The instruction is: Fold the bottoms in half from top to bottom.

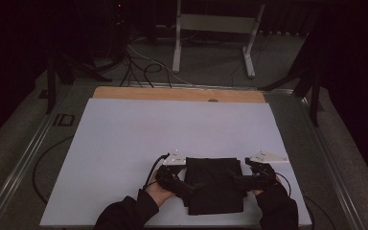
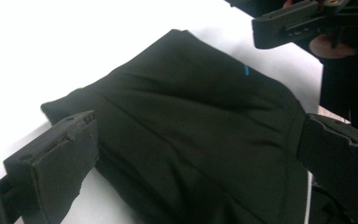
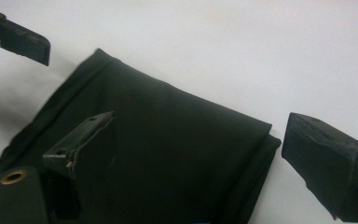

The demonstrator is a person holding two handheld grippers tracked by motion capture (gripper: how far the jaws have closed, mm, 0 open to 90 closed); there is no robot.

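High view first, and we've got a folded black cloth (image 1: 214, 184) lying flat on the white table sheet (image 1: 124, 143), close to our near edge and a little right of centre. Our left gripper (image 1: 190, 186) comes in at the cloth's left side, our right gripper (image 1: 234, 180) at its right side, so the cloth sits squarely between the two, both sets of jaws reaching over its side edges.

Left gripper view now: our jaws are spread wide, one on each side of the frame, and the black cloth (image 2: 191, 135) spans the whole gap between them. We can't tell whether the pads touch the fabric; nothing is pinched. A tiny blue mark (image 2: 246, 70) shows on the cloth's far part, and the right gripper (image 2: 284, 28) hangs beyond the far corner.

Right gripper view: same story, jaws wide apart, the cloth (image 3: 168, 149) under the left jaw, its folded, layered edge running down between the jaws and the right jaw over bare sheet. Nothing gripped here either. The left gripper (image 3: 23, 39) peeks in at top left.

Shape-wise, from above the cloth reads as a rough rectangle, slightly longer front to back, its far edge straight and square to the table, its near edge more ragged and just short of the sheet's near border.

Room? Plenty of open white sheet to the far side and to the left; the wooden strip (image 1: 172, 93) lies well away at the far end.
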